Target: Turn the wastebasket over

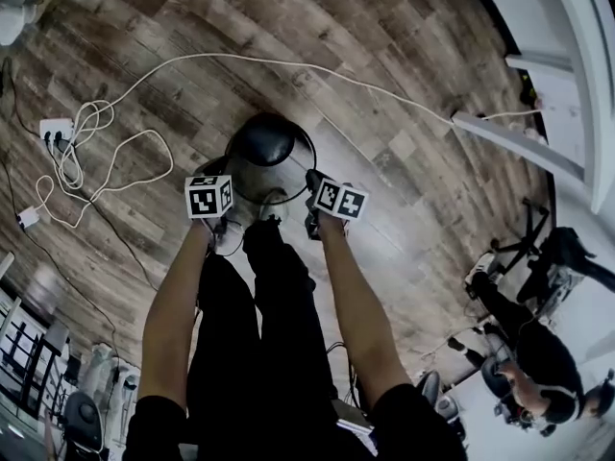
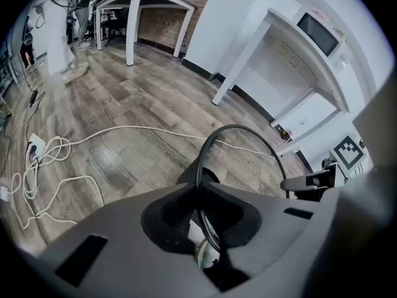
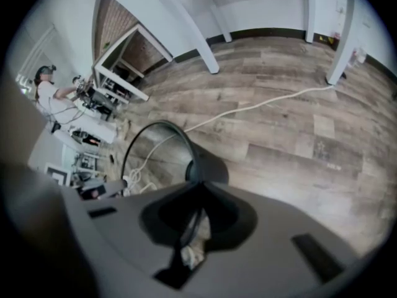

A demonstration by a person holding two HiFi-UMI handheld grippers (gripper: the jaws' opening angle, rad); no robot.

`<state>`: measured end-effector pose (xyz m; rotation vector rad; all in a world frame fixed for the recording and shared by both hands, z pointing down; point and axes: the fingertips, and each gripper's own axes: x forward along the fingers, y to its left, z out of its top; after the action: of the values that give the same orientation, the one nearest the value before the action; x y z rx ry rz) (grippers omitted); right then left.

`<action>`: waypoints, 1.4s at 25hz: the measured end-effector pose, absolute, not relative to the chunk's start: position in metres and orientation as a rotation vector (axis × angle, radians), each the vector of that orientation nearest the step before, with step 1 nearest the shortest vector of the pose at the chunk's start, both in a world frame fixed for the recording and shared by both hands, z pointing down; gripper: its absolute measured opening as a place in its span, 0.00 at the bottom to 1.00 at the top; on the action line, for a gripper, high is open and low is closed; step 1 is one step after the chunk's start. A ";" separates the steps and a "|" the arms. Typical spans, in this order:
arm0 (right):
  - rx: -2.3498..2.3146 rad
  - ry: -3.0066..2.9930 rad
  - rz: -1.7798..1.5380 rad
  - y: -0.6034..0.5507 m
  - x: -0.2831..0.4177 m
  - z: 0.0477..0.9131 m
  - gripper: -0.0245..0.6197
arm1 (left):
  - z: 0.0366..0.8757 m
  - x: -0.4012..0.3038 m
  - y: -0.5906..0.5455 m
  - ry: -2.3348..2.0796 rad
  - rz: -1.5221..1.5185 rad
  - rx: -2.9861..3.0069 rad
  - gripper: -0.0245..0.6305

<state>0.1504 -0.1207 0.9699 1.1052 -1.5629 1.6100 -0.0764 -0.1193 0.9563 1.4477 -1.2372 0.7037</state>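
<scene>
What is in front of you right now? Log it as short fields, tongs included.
wastebasket: black mesh, over wood floor
left tongs: shut on wastebasket rim
right tongs: shut on rim, other side
floor contact: cannot tell
nearby: white cable lying on floor

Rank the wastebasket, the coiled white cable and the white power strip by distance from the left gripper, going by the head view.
1. The wastebasket: its rim is clamped in the left gripper.
2. The coiled white cable: on the floor, out to the left.
3. The white power strip: farther left, at the coil's far end.
</scene>
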 end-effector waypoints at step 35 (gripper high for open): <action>1.223 -1.509 1.470 -0.117 0.149 0.979 0.29 | 0.974 -0.097 -0.104 -1.248 0.740 1.394 0.21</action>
<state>0.1495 -0.1169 0.9785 1.2234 -1.5088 1.4699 -0.0971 -0.1042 0.9739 1.3942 -1.2482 0.7403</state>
